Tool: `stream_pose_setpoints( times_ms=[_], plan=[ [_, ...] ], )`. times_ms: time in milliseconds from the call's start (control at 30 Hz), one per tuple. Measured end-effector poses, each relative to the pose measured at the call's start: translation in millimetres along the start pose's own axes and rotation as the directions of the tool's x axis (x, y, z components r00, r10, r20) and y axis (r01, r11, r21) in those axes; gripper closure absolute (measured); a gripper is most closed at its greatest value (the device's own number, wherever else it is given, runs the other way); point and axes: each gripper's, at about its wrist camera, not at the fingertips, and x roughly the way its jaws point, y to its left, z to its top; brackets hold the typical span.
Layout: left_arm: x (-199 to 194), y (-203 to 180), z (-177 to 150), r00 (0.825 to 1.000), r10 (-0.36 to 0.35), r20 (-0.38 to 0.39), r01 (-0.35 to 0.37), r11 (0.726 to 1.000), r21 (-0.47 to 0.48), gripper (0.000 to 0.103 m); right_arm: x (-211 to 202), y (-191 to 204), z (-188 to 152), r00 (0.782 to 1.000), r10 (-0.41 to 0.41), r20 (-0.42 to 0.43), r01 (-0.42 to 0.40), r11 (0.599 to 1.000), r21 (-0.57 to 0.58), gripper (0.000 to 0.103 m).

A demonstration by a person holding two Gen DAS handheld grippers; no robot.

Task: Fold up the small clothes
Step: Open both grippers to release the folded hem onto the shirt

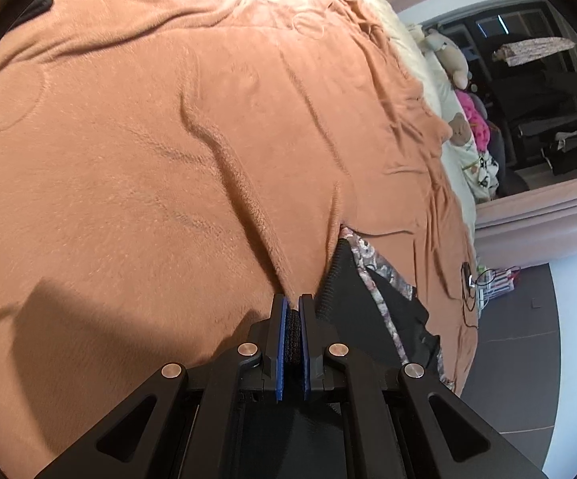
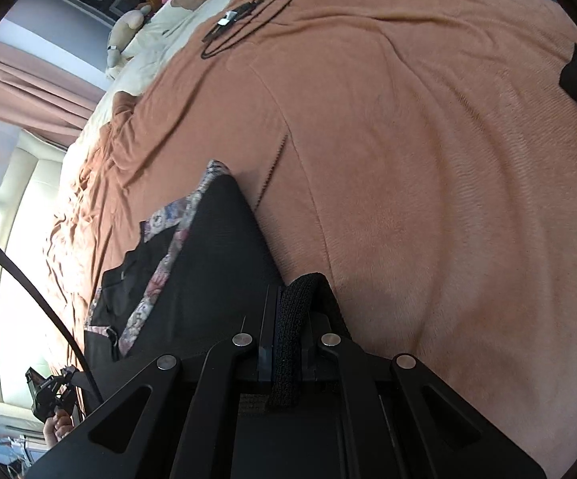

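Just above the orange blanket (image 1: 136,167), both my grippers are clamped tight on the black garment's knit edge, left gripper (image 1: 293,307) and right gripper (image 2: 278,299), so the black garment (image 2: 216,247) hangs stretched between them, floral lining (image 2: 176,215) dangling toward the bed.

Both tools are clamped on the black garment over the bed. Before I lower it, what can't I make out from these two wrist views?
- Garment type and full outline: left wrist view, the left tool covers its near part.
- Garment's near hem: right wrist view, hidden under the right tool.
- Floral fabric: lining or separate piece, unclear in both.
- Small device on the blanket: too small to identify.
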Motion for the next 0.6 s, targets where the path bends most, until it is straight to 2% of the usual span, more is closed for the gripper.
stream_pose_setpoints(
  times_ms=[100, 167, 233, 300, 333, 367, 433, 500, 600],
  plan=[
    [5, -1, 3, 1.000, 0.017, -0.013, -0.017, 1.000, 0.000, 0.096, 6, -7, 3, 1.000, 0.020, -0.010, -0.020, 0.999, 0.030, 0.100],
    [3, -3, 4, 1.000, 0.017, -0.021, -0.017, 1.000, 0.001, 0.083, 5, -12, 5, 0.999, 0.038, -0.015, -0.037, 0.998, 0.053, 0.098],
    [-2, -8, 4, 1.000, 0.026, -0.011, -0.026, 0.999, 0.020, 0.050, 0, -14, 5, 0.998, 0.055, -0.011, -0.054, 0.997, 0.047, 0.091],
    [-12, -16, 1, 0.999, 0.046, 0.013, -0.046, 0.997, 0.066, 0.036, -8, -12, 4, 0.998, 0.065, 0.004, -0.065, 0.998, 0.020, 0.073],
    [-15, -20, -1, 0.998, 0.057, 0.019, -0.059, 0.994, 0.093, 0.033, -13, -11, 3, 0.998, 0.059, 0.017, -0.060, 0.998, 0.008, 0.050],
    [-18, -24, -3, 0.997, 0.070, 0.015, -0.072, 0.990, 0.125, 0.031, -18, -11, 2, 0.998, 0.049, 0.038, -0.049, 0.999, -0.007, 0.037],
    [-21, -31, -8, 0.995, 0.105, 0.002, -0.103, 0.977, 0.186, 0.025, -29, -8, -3, 0.997, 0.035, 0.073, -0.032, 0.999, -0.042, 0.036],
    [-22, -36, -13, 0.990, 0.139, -0.002, -0.134, 0.961, 0.241, 0.025, -35, -6, -7, 0.997, 0.033, 0.068, -0.027, 0.997, -0.078, 0.036],
    [-22, -43, -23, 0.977, 0.210, -0.021, -0.190, 0.918, 0.349, 0.025, -41, 0, -17, 0.998, -0.013, 0.068, 0.023, 0.987, -0.156, 0.036]
  ],
)
